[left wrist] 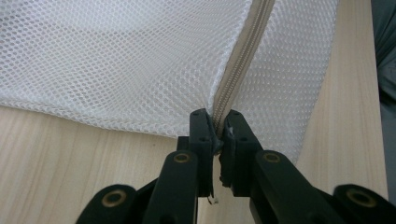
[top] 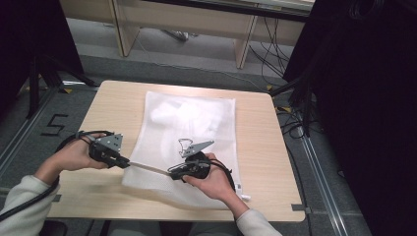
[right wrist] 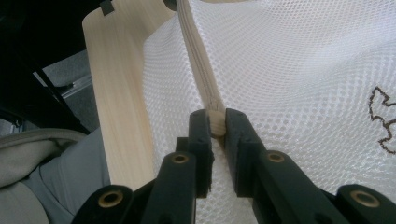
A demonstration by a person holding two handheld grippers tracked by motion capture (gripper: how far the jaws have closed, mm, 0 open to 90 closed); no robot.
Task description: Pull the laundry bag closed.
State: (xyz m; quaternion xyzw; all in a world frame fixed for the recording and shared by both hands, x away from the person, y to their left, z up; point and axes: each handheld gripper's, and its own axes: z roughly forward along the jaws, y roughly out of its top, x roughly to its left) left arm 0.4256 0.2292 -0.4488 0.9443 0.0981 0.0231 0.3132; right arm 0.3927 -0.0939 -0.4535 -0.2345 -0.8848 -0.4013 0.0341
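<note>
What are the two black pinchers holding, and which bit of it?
Both hold the white mesh bag by its beige zipper strip. The left tool pinches one end of the zipper; the right tool pinches it farther along, pulled taut between them.

In the high view, the contents of the white mesh bag point(top: 189, 132) showed merely as a pale blur toward twelve o'clock, too faint to identify. The small dark motif point(top: 185, 142) near its middle was too small to read, and in the right gripper view the frame's three o'clock edge cut it off. Where the left gripper point(left wrist: 217, 128) pinched the zipper point(left wrist: 240, 65), its pads hid the zipper's end. The person's sleeves point(top: 22, 209) ran off at six o'clock.
</note>
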